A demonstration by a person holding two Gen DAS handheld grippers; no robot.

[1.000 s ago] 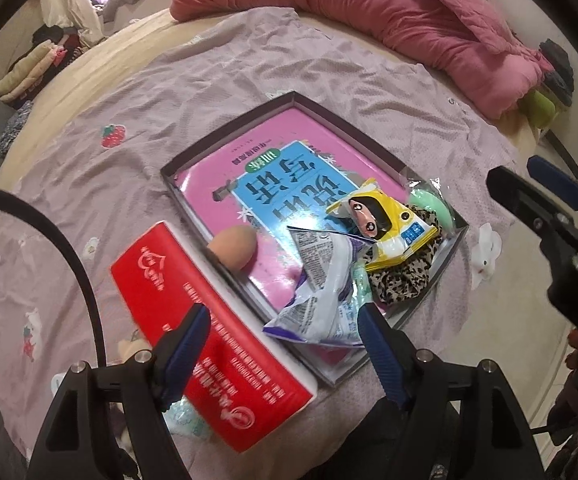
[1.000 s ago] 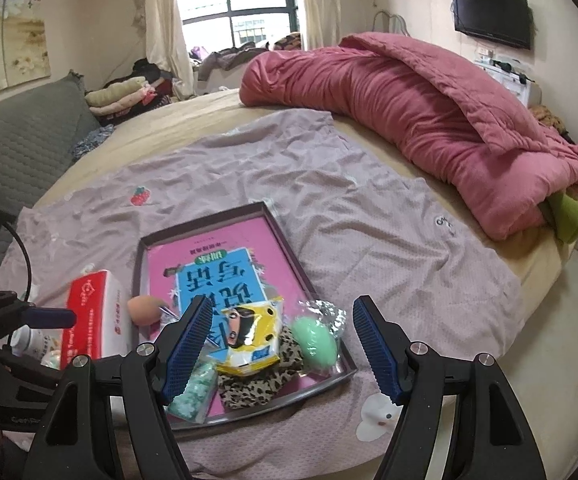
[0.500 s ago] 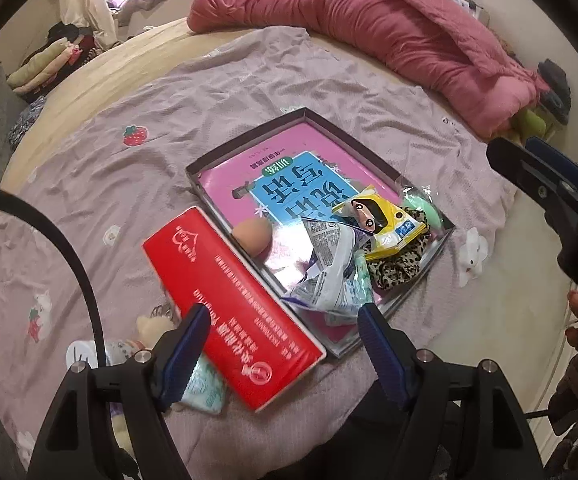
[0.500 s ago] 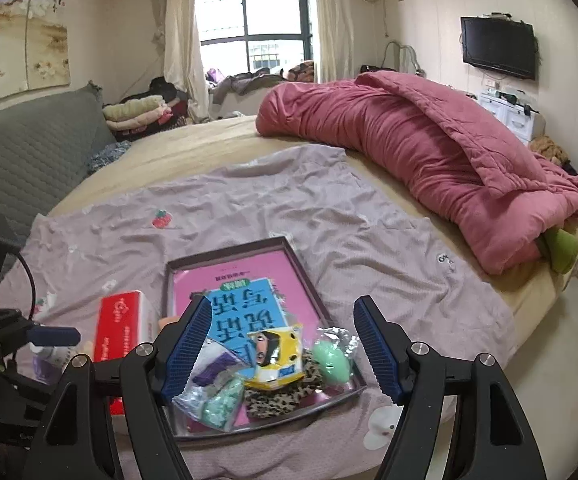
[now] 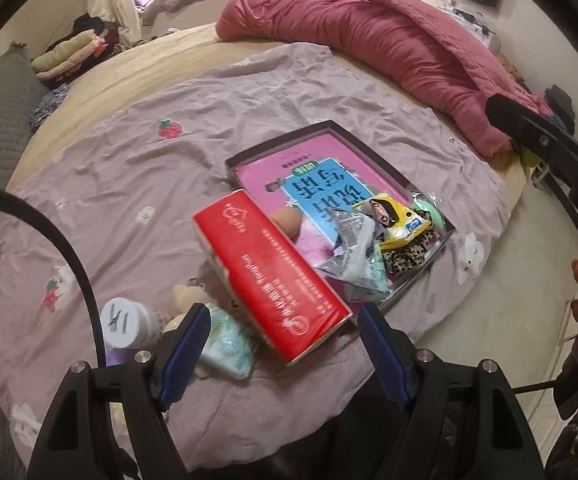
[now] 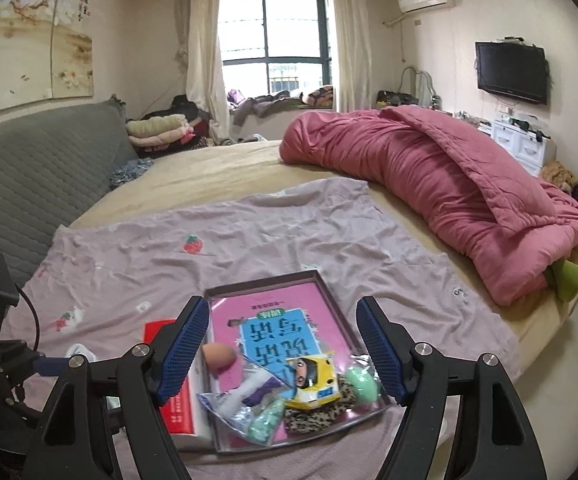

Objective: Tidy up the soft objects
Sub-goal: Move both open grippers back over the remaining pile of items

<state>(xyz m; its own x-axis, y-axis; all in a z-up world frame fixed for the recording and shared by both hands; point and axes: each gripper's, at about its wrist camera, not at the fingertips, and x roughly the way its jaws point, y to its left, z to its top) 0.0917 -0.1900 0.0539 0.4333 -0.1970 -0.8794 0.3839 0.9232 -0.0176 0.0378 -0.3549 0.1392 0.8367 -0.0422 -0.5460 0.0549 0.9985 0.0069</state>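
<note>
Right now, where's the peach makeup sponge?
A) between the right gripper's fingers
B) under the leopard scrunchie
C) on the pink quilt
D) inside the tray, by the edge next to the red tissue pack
D: the sponge lies inside the tray, at the side beside the red tissue pack, away from the scrunchie.

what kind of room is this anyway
Most likely a lived-in bedroom: a wide bed with a bunched pink quilt on it, a grey padded headboard along one side, and a wall-mounted TV opposite. Folded clothes are piled near the curtained window.
</note>
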